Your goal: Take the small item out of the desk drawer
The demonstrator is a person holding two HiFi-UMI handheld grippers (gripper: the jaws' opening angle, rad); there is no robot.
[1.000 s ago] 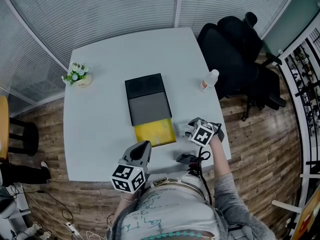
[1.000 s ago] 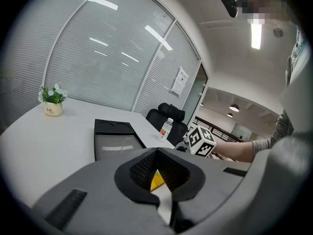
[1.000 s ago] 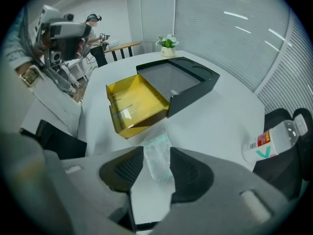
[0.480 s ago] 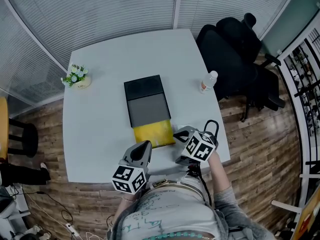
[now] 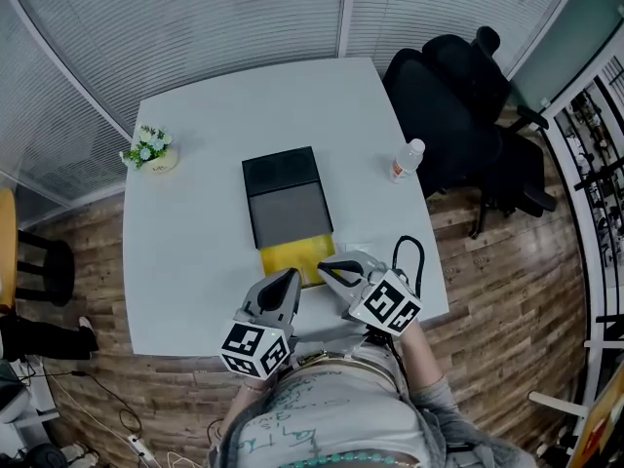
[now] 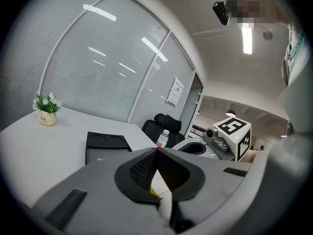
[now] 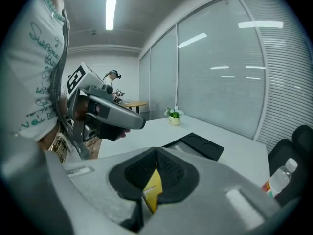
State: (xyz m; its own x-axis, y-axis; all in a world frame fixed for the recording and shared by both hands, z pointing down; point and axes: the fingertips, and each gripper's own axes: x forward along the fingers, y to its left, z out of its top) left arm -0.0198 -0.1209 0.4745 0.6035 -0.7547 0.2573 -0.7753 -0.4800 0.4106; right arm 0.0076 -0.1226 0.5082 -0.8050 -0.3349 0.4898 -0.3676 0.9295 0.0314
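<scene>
**Head view:** your right gripper (image 5: 325, 262) has risen from beside the drawer (image 5: 291, 257) and swung in over its front right corner. Its jaws stood wide a second ago and are closed now. Your left gripper (image 5: 286, 283) hovers at the drawer's near edge, hardly shifted. The drawer is pulled out of the black box (image 5: 283, 188), and its yellow floor is bare where it shows. I can't find the small item here. A dark thing lay on the desk (image 5: 195, 222) near the front edge a second ago, and your right gripper now covers that spot.

**Left gripper view:** the jaws meet tip to tip, with nothing in them.

**Right gripper view:** the jaws are fully together and hold nothing. The yellow wedge below the tips looks like the drawer beyond them, not a catch.

Jaws that closed empty, away from the drawer, suggest a release. The item is probably already out on the desk, so confirm that before you reach in again.
</scene>
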